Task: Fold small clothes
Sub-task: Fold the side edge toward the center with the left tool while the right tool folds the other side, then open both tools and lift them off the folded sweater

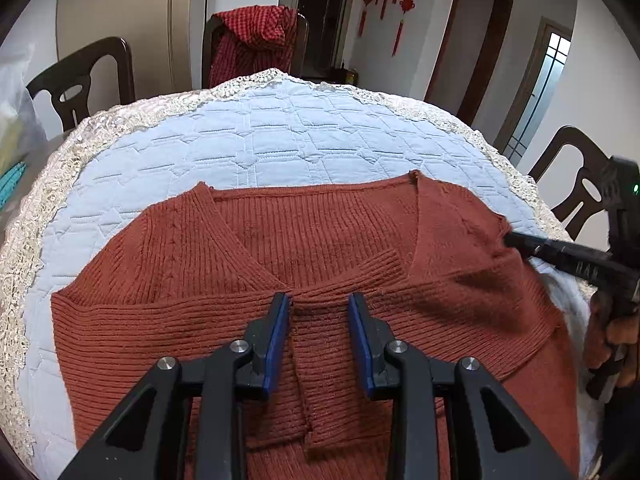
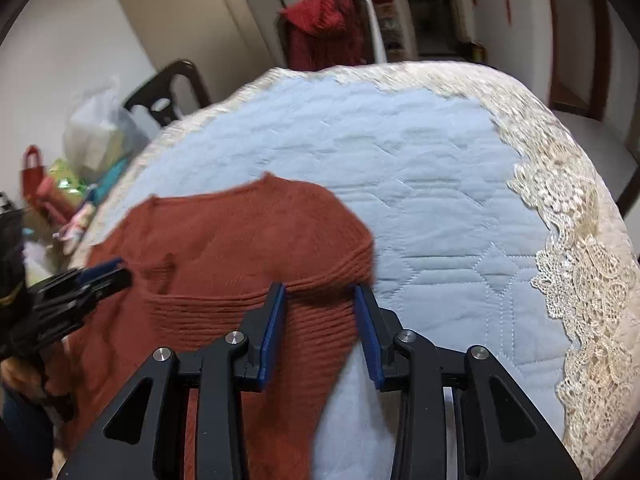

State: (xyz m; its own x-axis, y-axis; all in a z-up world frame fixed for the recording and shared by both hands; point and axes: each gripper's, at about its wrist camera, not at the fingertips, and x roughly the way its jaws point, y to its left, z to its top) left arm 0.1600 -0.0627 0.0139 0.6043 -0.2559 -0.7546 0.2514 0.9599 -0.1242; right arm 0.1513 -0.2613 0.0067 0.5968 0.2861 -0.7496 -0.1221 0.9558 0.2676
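Observation:
A rust-red ribbed knit sweater (image 1: 312, 248) lies flat on the light blue quilted table cover (image 1: 280, 136), with both sleeves folded in across its front. My left gripper (image 1: 319, 300) is open and hovers over the crossed sleeve cuffs at the sweater's middle, holding nothing. My right gripper (image 2: 320, 292) is open over the sweater's right shoulder edge (image 2: 332, 268), which shows blurred in the right wrist view. The right gripper also shows in the left wrist view (image 1: 516, 240), with its tip at the sweater's right side. The left gripper shows at the left of the right wrist view (image 2: 106, 274).
The round table has a cream lace border (image 2: 576, 264). Dark wooden chairs (image 1: 80, 76) stand around it; one carries a red checked garment (image 1: 256, 36). Bags and small colourful items (image 2: 80, 168) sit at the table's left side. A white cloth (image 1: 576, 308) lies by the sweater's right edge.

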